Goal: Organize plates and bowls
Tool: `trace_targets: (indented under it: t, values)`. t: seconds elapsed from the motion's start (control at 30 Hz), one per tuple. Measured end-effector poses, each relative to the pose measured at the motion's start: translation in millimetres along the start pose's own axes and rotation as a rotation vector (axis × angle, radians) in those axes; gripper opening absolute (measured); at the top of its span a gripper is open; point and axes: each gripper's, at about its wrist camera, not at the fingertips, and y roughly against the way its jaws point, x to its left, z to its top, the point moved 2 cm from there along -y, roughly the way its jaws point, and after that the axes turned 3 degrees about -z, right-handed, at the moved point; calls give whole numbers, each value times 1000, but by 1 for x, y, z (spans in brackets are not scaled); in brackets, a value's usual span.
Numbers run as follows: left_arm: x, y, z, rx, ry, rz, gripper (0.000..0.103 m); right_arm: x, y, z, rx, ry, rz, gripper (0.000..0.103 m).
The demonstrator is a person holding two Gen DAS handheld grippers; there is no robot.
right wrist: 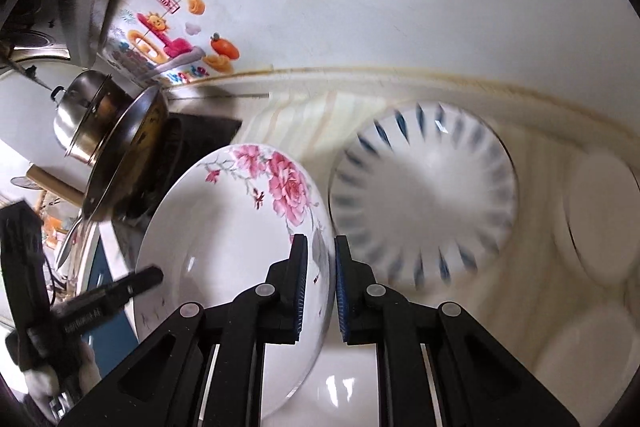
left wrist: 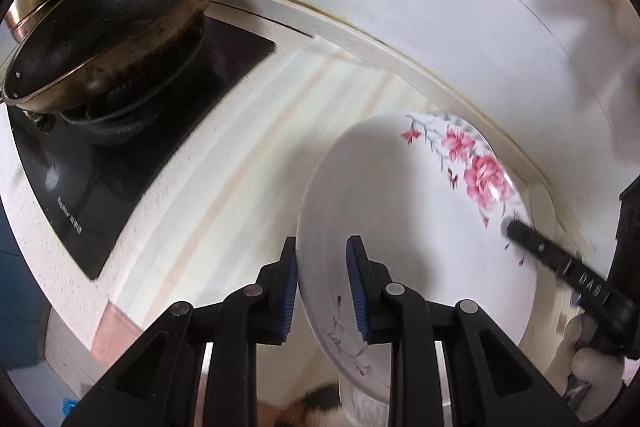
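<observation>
- Left wrist view is showing a pale counter (left wrist: pixel 224 147) beside a stove (left wrist: pixel 120 163).
- Both tools, left tool (left wrist: pixel 322 291) and right tool (right wrist: pixel 320 287), are pinching opposite rims of the floral plate (left wrist: pixel 400 211), tilted above a blue-striped plate (right wrist: pixel 424 195).

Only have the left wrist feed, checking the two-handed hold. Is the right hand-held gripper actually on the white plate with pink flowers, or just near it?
Observer: The right hand-held gripper straddles the rim of the white plate with pink flowers, one finger on each side, and looks closed on it.
Operator: Anything right of the plate?
Observer: A white dish with blue radial stripes lies just past the plate's right edge, blurred.
Operator: And past that?
Observer: Plain white round plates at the far right; they are too blurred to count.
</observation>
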Motion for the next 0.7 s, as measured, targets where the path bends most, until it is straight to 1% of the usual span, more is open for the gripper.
trace_targets:
  t: [0.13,0.23,0.33,0.47,0.57,0.7]
  values:
    - [-16,5,-28,30,-72,2,21,-16,27,-54,8,-44,-6,15]
    - [-22,-6,-47,82,-102,-9,21,-31,41,-90,13,-82,-18,15]
    - [-26,-24,-61,140,-120,-17,21,-47,46,-116,18,-122,-21,15]
    - [-37,-45,-78,189,-162,5,21,-65,40,-142,42,-149,-40,15]
    - [-40,-61,-82,228,-174,12,21,-78,32,-155,64,-181,-40,15]
    - [-43,-73,-92,260,-192,39,21,-90,21,-167,89,-205,-45,15]
